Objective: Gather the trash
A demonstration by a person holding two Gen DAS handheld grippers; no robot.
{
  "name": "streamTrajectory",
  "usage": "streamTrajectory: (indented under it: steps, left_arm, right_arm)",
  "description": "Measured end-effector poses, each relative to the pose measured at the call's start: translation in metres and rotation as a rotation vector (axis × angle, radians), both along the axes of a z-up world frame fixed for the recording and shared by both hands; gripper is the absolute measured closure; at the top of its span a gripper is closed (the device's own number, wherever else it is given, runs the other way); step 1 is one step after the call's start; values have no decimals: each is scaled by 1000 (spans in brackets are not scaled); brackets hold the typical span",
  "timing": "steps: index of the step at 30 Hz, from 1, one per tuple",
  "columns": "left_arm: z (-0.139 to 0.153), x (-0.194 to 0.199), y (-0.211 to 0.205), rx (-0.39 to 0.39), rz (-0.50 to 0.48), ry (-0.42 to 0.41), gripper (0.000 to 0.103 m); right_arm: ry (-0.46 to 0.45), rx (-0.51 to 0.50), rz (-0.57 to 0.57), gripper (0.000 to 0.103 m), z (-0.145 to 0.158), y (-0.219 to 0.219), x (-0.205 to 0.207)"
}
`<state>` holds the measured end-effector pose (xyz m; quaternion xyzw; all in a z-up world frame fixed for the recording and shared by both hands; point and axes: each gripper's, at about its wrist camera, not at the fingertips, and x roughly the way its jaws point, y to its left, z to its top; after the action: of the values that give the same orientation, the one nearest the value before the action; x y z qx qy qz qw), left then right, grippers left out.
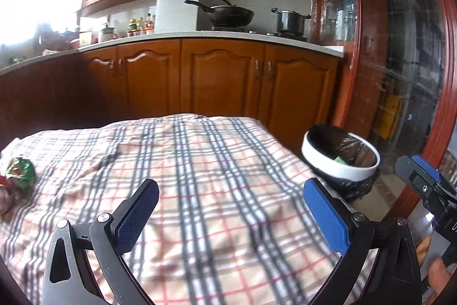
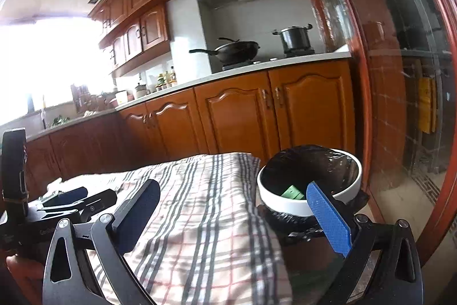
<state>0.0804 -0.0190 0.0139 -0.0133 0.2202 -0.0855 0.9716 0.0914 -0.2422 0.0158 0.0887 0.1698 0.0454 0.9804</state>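
A white-rimmed trash bin point(image 1: 340, 172) with a black liner stands off the table's right edge; it also shows in the right wrist view point(image 2: 288, 205), with a green scrap point(image 2: 291, 193) inside. A crumpled green wrapper point(image 1: 21, 170) lies at the far left of the plaid-covered table point(image 1: 200, 190), with reddish trash point(image 1: 4, 199) beside it. My left gripper point(image 1: 231, 207) is open and empty above the cloth. My right gripper point(image 2: 232, 207) is open and empty, over the table's right edge next to the bin.
Wooden kitchen cabinets point(image 1: 222, 79) run behind the table, with a wok point(image 1: 228, 13) and a pot point(image 1: 290, 20) on the stove. A red-framed glass door point(image 1: 400, 62) stands to the right. The other gripper shows at the edge of each view.
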Motion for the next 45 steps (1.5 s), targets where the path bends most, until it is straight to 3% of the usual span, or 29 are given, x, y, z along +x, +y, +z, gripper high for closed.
streamTrajectory:
  steps: [14, 45]
  left_arm:
    - [-12, -10, -6, 29, 84, -1, 1]
    - [-17, 11, -13, 104, 96, 68, 1]
  right_arm:
    - [32, -34, 79, 0, -15, 29, 0]
    - [142, -6, 65, 0, -23, 26, 18]
